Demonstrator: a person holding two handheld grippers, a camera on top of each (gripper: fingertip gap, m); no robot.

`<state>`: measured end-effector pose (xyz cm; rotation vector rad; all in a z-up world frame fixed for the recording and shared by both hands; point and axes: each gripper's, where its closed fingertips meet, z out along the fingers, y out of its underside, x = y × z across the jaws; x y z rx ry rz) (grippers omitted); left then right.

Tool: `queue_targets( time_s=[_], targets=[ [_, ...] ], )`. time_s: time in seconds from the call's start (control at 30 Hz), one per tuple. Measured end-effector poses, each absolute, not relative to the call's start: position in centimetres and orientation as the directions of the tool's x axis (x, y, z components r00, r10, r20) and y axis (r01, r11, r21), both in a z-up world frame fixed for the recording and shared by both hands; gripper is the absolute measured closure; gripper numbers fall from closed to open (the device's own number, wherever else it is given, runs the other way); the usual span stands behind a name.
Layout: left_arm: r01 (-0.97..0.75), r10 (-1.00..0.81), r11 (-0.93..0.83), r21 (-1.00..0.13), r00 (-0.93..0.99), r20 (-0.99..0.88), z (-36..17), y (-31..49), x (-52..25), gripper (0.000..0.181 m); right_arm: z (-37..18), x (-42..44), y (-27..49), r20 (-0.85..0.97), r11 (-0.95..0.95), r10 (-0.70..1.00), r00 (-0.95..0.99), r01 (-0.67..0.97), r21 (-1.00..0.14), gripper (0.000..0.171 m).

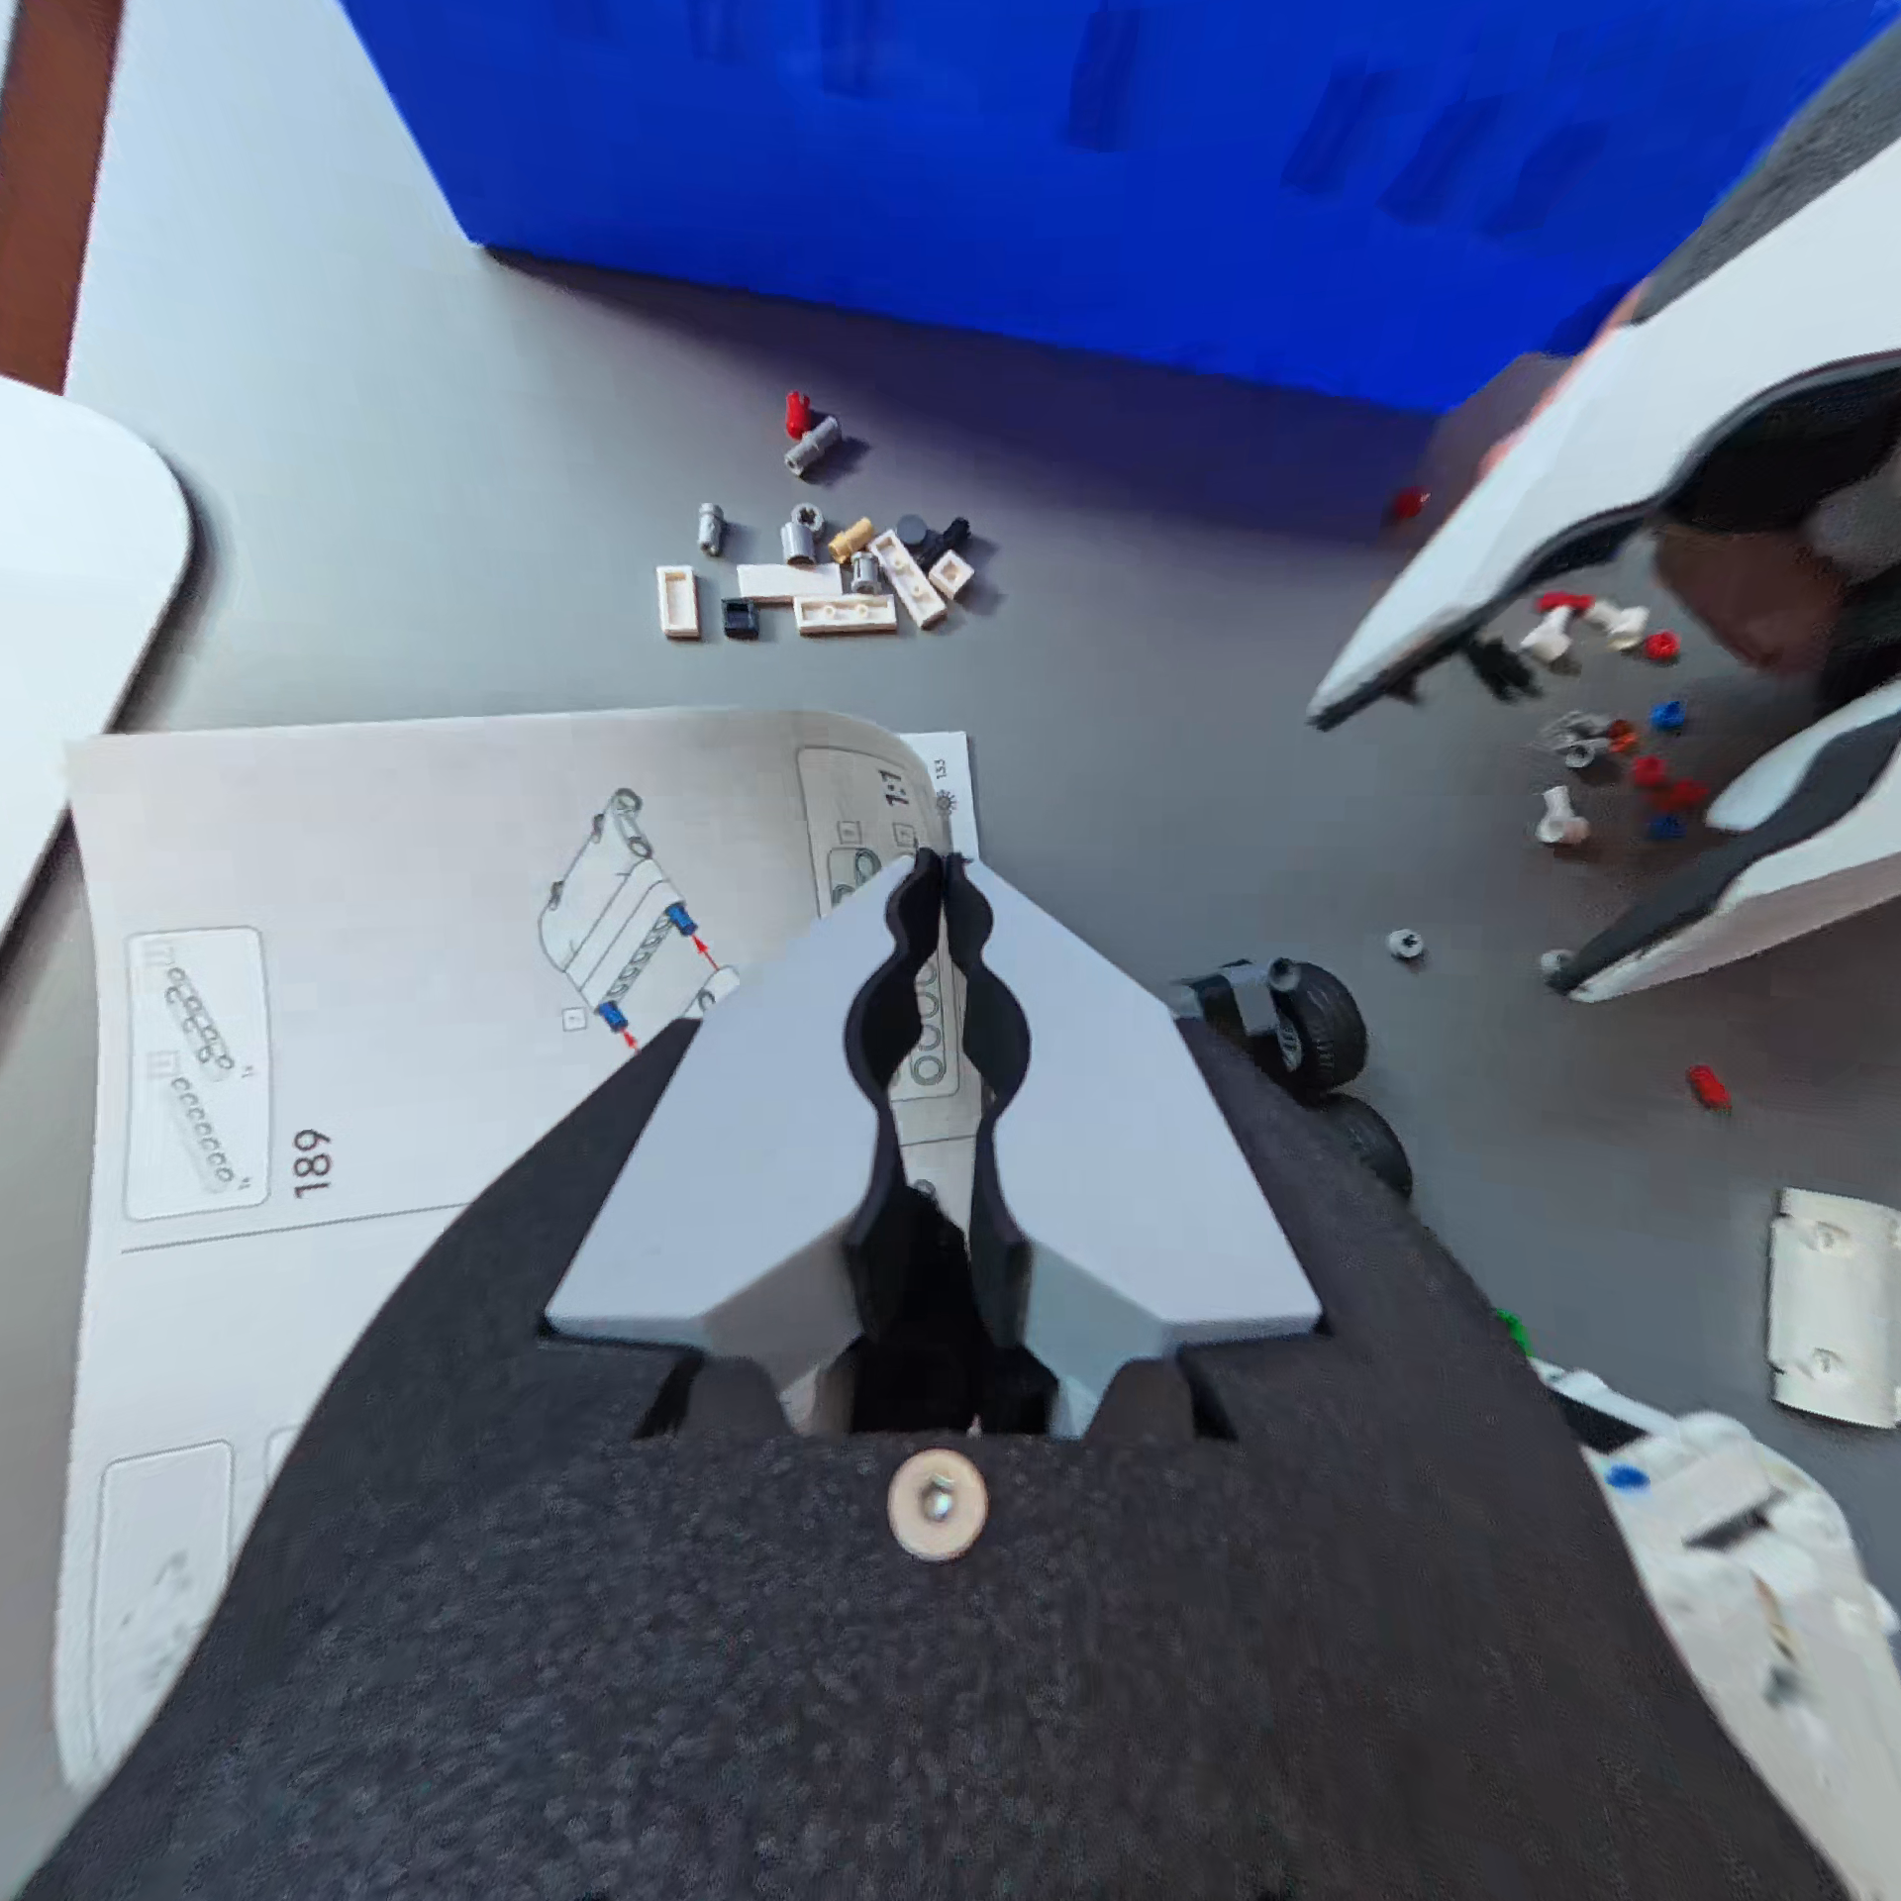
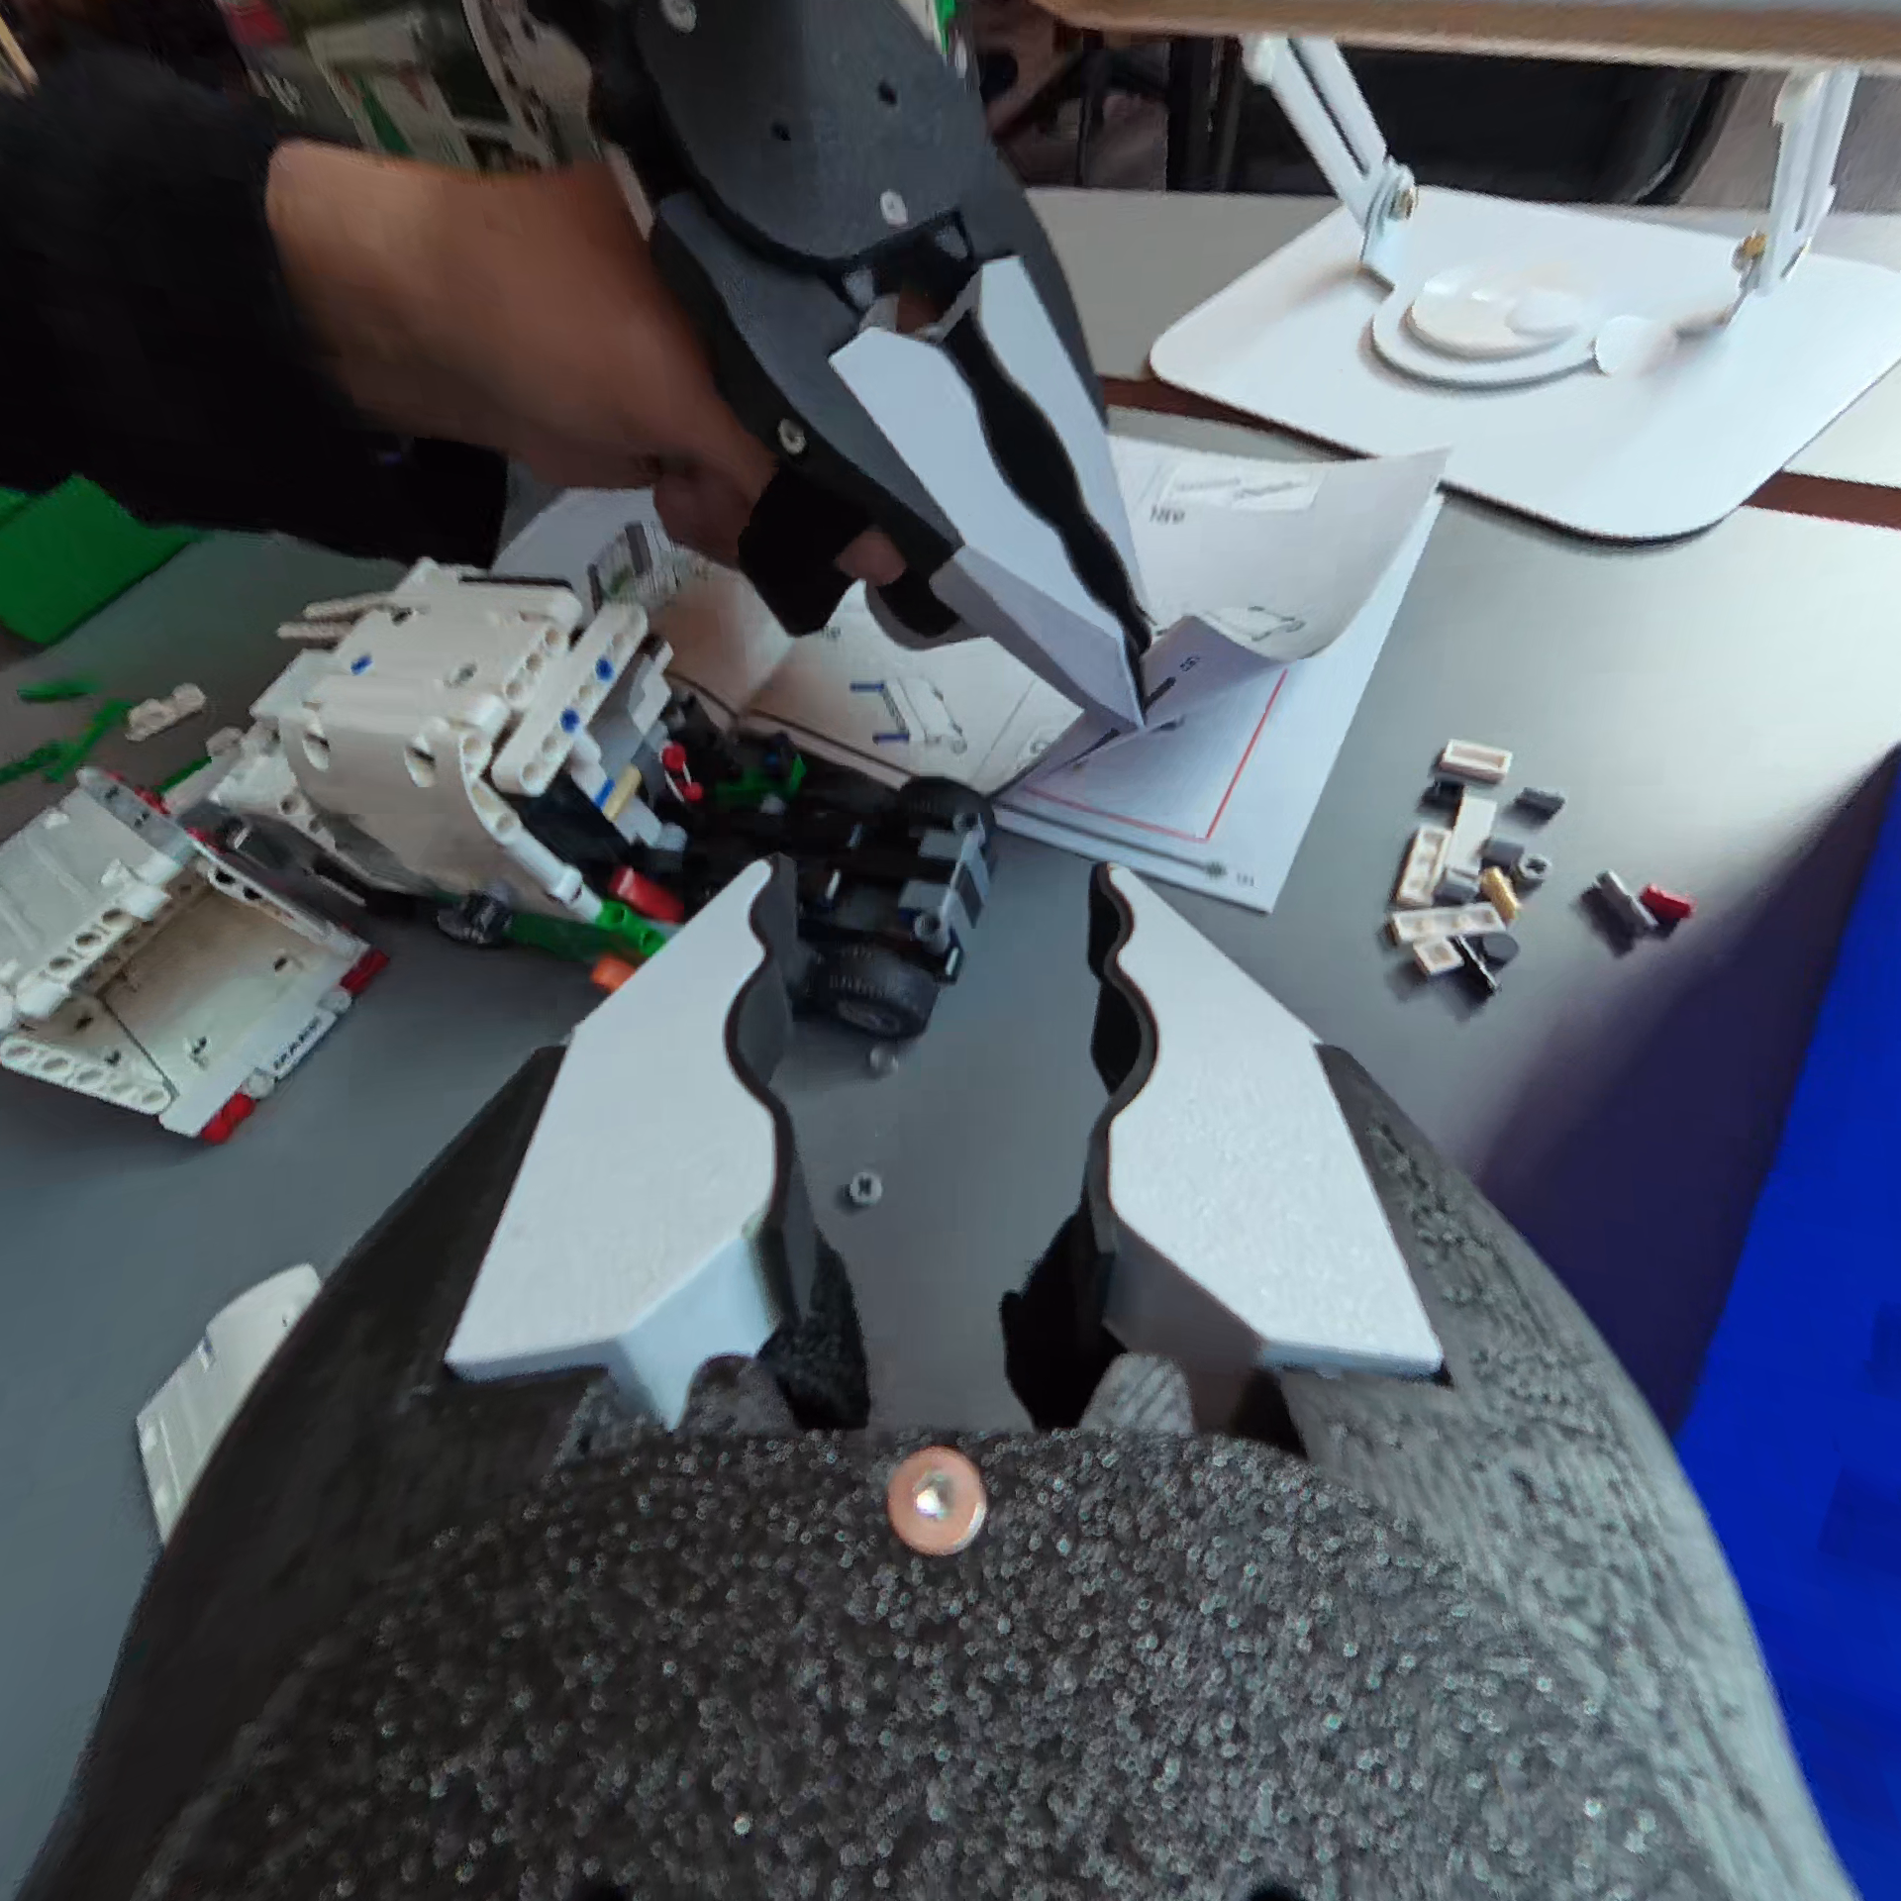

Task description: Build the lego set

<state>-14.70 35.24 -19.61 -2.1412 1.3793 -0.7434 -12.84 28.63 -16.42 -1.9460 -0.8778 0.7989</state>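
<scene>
The instruction booklet (image 1: pixel 411 977) lies open on the grey table. My left gripper (image 1: pixel 941 862) is shut on the edge of one page. In the right wrist view it (image 2: pixel 1137 710) pinches that page (image 2: pixel 1317 556), which curls upward. My right gripper (image 2: pixel 931 885) is open and empty, low over the table, and points at the wheeled front (image 2: pixel 874 988) of the part-built white model (image 2: pixel 442 720). The right gripper also shows at the right of the left wrist view (image 1: pixel 1440 854). A pile of small white, grey and black pieces (image 1: pixel 833 576) lies beyond the booklet.
A blue bin (image 1: pixel 1029 154) stands at the back. A second pile of red, blue and white pieces (image 1: pixel 1605 700) lies under the right gripper. A white panel assembly (image 2: pixel 154 946), green pieces (image 2: pixel 62 741), a loose grey bush (image 2: pixel 862 1190) and a white stand (image 2: pixel 1543 391) are around.
</scene>
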Motion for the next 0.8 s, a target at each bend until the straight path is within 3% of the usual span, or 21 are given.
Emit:
queue_targets(
  time_s=[0.03, 0.23, 0.4, 0.57, 0.8],
  targets=[
    [-0.619, -0.914, -0.392, -0.68, 0.345, 0.213, -18.7, 35.1, -15.1, 0.181, -16.1, -13.5, 29.3, -0.226, -0.41, 0.808, 0.544, 0.244, -0.879, 0.108],
    [-0.351, -0.875, -0.466, -0.812, 0.319, 0.364, -13.0, 33.8, -18.7, 0.181, -12.9, -18.1, 32.4, -0.497, -0.539, 0.795, 0.346, 0.03, -0.842, 0.099],
    [-0.246, -0.888, -0.431, -0.868, 0.286, 0.36, -11.0, 32.5, -20.4, 0.181, -9.6, -21.5, 34.2, -0.716, -0.703, 0.692, 0.089, -0.142, -0.697, 0.108],
    [-0.23, -0.897, -0.396, -0.889, 0.303, 0.321, -10.8, 31.9, -20.5, 0.181, -9.7, -23.0, 34.0, -0.725, -0.717, 0.688, 0.03, -0.126, -0.686, 0.134],
    [-0.188, -0.891, -0.403, -0.896, 0.304, 0.337, -10.7, 31.6, -20.6, 0.18, -9.9, -22.8, 34.0, -0.728, -0.721, 0.685, 0.014, -0.125, -0.681, 0.141]
  ],
)
